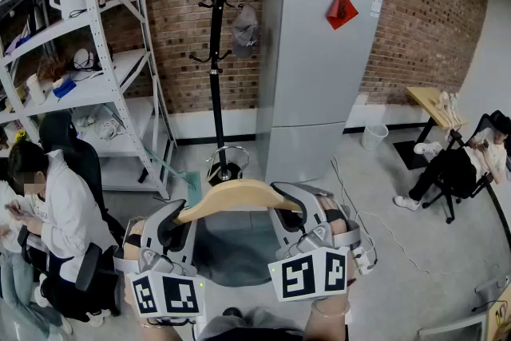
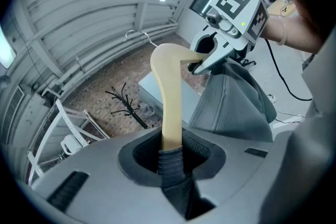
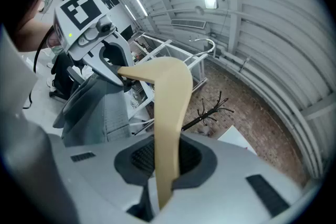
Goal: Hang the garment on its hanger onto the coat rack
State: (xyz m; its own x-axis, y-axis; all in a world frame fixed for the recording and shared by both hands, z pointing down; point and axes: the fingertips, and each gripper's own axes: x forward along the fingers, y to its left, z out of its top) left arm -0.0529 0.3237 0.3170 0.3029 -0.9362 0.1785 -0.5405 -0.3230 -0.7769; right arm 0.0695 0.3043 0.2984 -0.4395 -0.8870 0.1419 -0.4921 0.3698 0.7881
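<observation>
A pale wooden hanger (image 1: 239,196) is held level in front of me, its metal hook (image 1: 227,160) pointing up. A grey garment (image 1: 231,251) hangs from it. My left gripper (image 1: 180,220) is shut on the hanger's left end, with grey fabric (image 2: 170,165) pinched under the wood (image 2: 170,102). My right gripper (image 1: 290,212) is shut on the right end, the bare wood (image 3: 168,113) between its jaws. The black coat rack (image 1: 219,52) stands further off against the brick wall, apart from the hanger. It is small in the left gripper view (image 2: 126,107) and the right gripper view (image 3: 207,113).
A grey cap (image 1: 245,29) hangs on the rack. A white fridge (image 1: 319,68) stands right of it and metal shelving (image 1: 96,52) left. One person (image 1: 60,208) sits at the left, another (image 1: 455,168) at the right by a small table (image 1: 431,101). A bin (image 1: 373,136) stands by the wall.
</observation>
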